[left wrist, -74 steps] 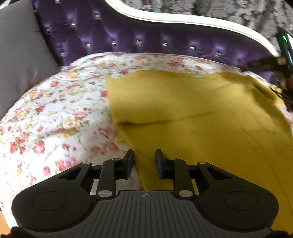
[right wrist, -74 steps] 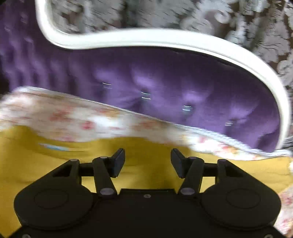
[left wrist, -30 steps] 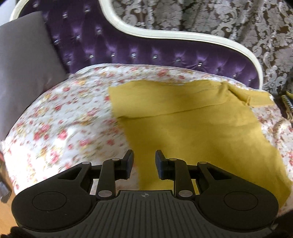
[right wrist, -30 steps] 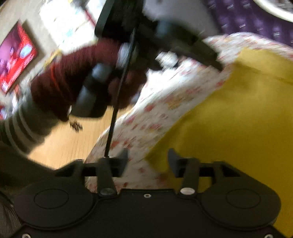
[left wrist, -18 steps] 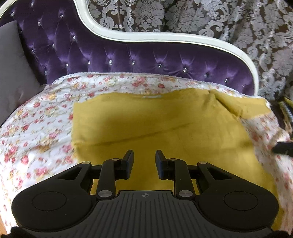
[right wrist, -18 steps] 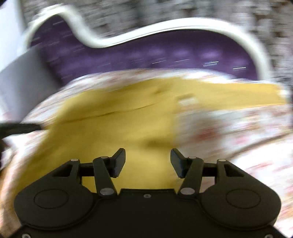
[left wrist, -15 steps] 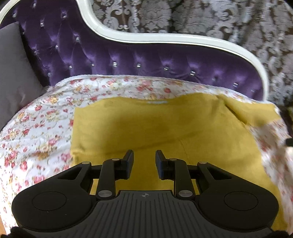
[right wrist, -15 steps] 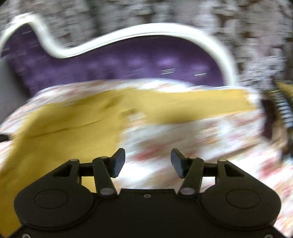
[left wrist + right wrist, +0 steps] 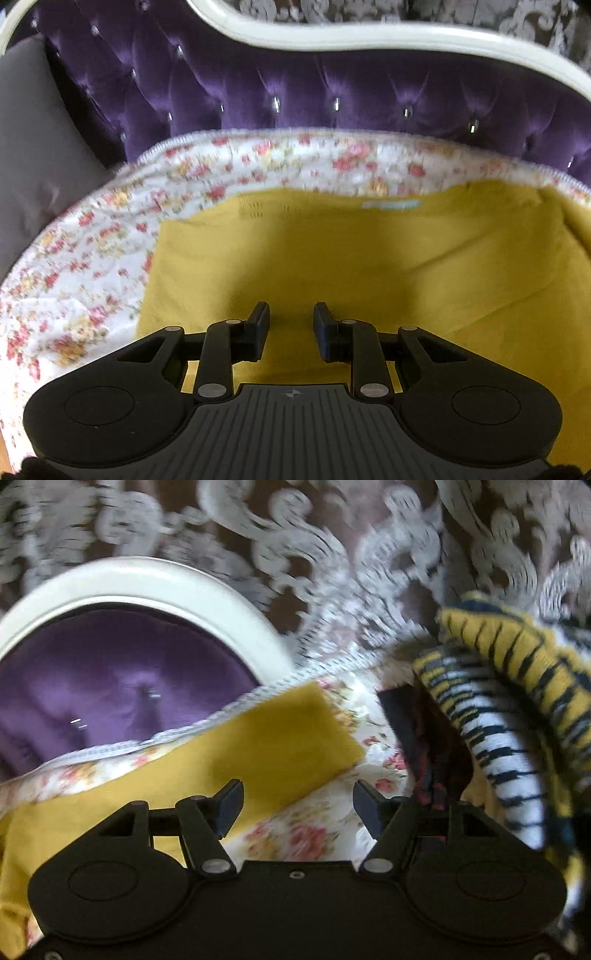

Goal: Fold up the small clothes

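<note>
Though both views are smeared by motion, the mustard-yellow garment (image 9: 369,266) reads clearly: a plain, soft knit spread flat on the floral bedspread (image 9: 92,258), w/ a small pale label (image 9: 390,204) at its far edge, near the purple tufted headboard (image 9: 295,88). A crease line runs diagonally across its right half, and its left edge is straight and neat. In the right wrist view 1 sleeve (image 9: 288,738) sticks out over the florals, ending in a square cuff close to the bedspread's white trim.

The left gripper (image 9: 291,326) hovers over the garment's near part, jaws set narrow w/ a gap and nothing between them. Whether the tips touch the cloth can't be told. The right gripper (image 9: 298,805) has jaws opening, fairly wide; the sleeve's lower edge passes by its left finger, florals show in the gap, nothing pinched.

Hard to make out: the garment's near hem is hidden behind the left gripper's body, and its right side is cut off by the frame edge. At right in the right wrist view sits a pile of striped yellow, black & white fabric (image 9: 517,701), blurred, w/ a dark patterned piece (image 9: 432,753) below it; what these are isn't clear. A grey cushion (image 9: 33,147) sits at left, partly cropped. Damask wallpaper (image 9: 295,546) is heavily blurred.
</note>
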The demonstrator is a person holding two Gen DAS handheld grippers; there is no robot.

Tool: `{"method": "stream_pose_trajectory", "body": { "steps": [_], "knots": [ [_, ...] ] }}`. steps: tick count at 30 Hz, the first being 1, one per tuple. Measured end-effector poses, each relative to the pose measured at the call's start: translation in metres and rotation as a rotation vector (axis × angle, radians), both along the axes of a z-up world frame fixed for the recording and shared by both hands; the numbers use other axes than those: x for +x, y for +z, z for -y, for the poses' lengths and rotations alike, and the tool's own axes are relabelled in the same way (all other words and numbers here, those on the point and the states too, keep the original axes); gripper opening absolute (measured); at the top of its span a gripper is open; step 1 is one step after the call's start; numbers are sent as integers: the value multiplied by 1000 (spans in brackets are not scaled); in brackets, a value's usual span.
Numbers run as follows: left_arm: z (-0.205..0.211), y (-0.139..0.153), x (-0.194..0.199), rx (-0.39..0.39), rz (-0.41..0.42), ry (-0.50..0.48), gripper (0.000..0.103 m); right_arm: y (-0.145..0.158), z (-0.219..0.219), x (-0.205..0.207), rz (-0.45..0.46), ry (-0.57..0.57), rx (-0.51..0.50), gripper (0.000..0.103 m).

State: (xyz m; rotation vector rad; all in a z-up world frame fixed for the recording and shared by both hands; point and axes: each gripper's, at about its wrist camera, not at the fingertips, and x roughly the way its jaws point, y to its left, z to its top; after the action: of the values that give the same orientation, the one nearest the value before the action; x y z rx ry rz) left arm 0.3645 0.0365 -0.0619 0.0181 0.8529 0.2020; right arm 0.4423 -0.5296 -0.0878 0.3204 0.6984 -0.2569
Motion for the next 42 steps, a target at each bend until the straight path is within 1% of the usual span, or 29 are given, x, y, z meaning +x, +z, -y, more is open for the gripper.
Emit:
{"method": "stream_pose_trajectory", "body": {
  "steps": [2,3,6,7,8,9,10,12,15,19,22,26,28,30,33,36,38,42],
  "knots": [
    [2,-3,-4,19,31,-9,26,-12,12,12,-9,-36,37,69],
    [4,-4,-5,31,32,-17,26,-15,17,15,-10,-51,55,69],
    [5,-4,-7,40,36,-34,26,-17,23,18,27,-79,66,69],
    [5,-3,-6,34,35,-35,26,-17,25,21,33,-86,68,63],
    [3,-3,-5,25,34,-35,26,-17,25,23,40,-88,66,54],
    [2,-3,-4,16,33,-34,26,-17,26,26,39,-87,64,18],
    [1,-2,-4,9,32,-34,26,-17,27,28,29,-82,72,14],
    [-1,-2,-3,2,32,-40,26,-12,26,29,34,-80,82,14],
    [-3,1,-6,-13,27,-54,26,12,11,24,87,-38,41,14],
    [-9,7,-12,-63,24,-64,26,61,-28,12,179,81,-1,14],
    [-15,12,-20,-95,32,-67,26,101,-71,4,245,202,-24,14],
    [-25,18,-32,-111,49,-69,26,147,-148,-8,320,389,-28,14],
    [-33,21,-38,-120,56,-63,26,161,-188,-14,342,476,-17,14],
    [-43,24,-43,-134,62,-53,26,170,-229,-22,359,571,16,14],
    [-61,26,-49,-160,67,-30,26,165,-290,-28,356,698,64,14],
    [-80,23,-55,-189,64,-4,26,139,-350,-32,324,795,60,14],
    [-92,21,-59,-208,63,10,26,109,-385,-36,273,845,74,14],
    [-111,17,-62,-246,64,32,26,47,-435,-45,176,903,27,14]
  ]
}}
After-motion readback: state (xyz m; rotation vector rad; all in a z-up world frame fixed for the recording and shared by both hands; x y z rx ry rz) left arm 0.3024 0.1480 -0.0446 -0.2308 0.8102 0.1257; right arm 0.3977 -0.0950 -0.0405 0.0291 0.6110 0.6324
